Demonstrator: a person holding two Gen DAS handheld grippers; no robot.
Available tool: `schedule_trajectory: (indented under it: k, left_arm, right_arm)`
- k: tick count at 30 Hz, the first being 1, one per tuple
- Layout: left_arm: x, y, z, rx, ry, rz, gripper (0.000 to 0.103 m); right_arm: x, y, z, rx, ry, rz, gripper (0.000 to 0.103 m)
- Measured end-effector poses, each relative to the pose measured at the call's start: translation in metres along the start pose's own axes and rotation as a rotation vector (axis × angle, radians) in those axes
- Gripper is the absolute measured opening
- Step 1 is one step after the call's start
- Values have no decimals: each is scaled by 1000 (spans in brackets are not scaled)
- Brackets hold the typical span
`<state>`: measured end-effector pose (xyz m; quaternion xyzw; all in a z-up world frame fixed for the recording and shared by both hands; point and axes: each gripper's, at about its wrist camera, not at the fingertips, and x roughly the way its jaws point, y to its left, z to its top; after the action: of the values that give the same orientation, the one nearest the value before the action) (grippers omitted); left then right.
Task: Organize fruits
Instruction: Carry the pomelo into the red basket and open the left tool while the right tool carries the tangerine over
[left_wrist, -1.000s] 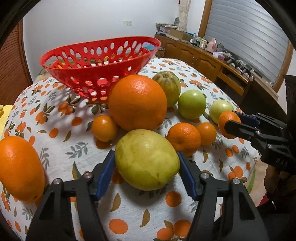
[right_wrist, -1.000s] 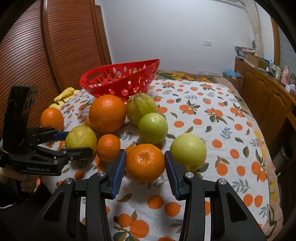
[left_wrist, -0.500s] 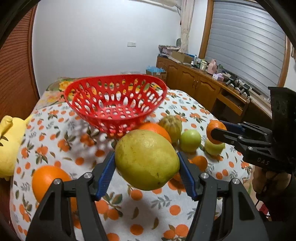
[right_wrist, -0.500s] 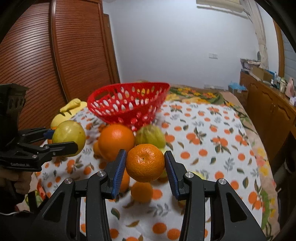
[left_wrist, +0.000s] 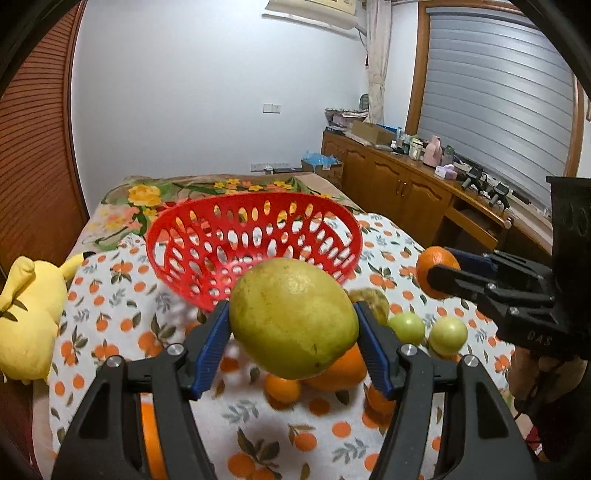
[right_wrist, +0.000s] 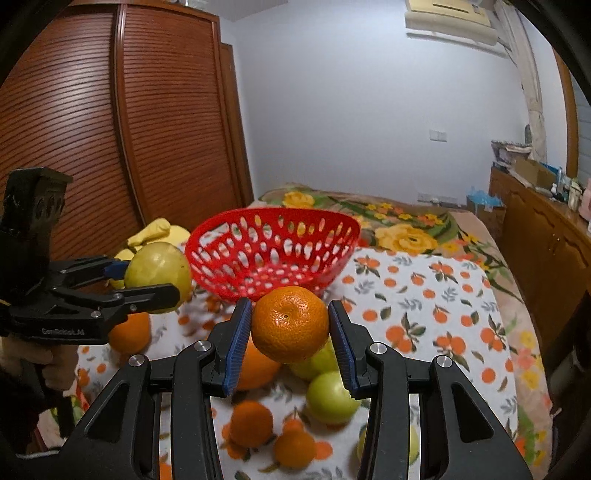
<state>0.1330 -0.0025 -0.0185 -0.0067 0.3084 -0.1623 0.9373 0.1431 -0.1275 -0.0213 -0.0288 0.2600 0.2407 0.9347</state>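
Note:
My left gripper (left_wrist: 293, 325) is shut on a large yellow-green fruit (left_wrist: 293, 317) and holds it in the air in front of the red basket (left_wrist: 255, 236). My right gripper (right_wrist: 291, 325) is shut on a tangerine (right_wrist: 291, 325), also raised before the red basket (right_wrist: 273, 243), which looks empty. The right gripper with its tangerine (left_wrist: 437, 269) shows at the right of the left wrist view. The left gripper with its fruit (right_wrist: 157, 275) shows at the left of the right wrist view.
Several oranges (right_wrist: 251, 421) and green fruits (right_wrist: 330, 398) lie on the orange-patterned cloth (right_wrist: 424, 314) below the grippers. A yellow plush toy (left_wrist: 26, 314) lies at the left. A wooden cabinet (left_wrist: 406, 192) stands along the right; a slatted wardrobe (right_wrist: 110, 147) at the left.
Both grippers have risen with their fruits from the table and moved towards the basket; the fruits left on the cloth now lie lower in view.

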Motion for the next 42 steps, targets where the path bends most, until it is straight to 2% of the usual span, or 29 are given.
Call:
schedule_trajectory:
  k: [7,11,42]
  left_arm:
    - [19,7,15,-7,3,11,65]
    - [35,9,18,-5,28,19,65]
    - [101,18,29,2,155,81,66]
  right_arm:
    - [11,0,20,-4,-14,11,42]
    - [19,-3,28,-6,-14,-25,42]
    - [64,-4,48,-46,65,-40,42]
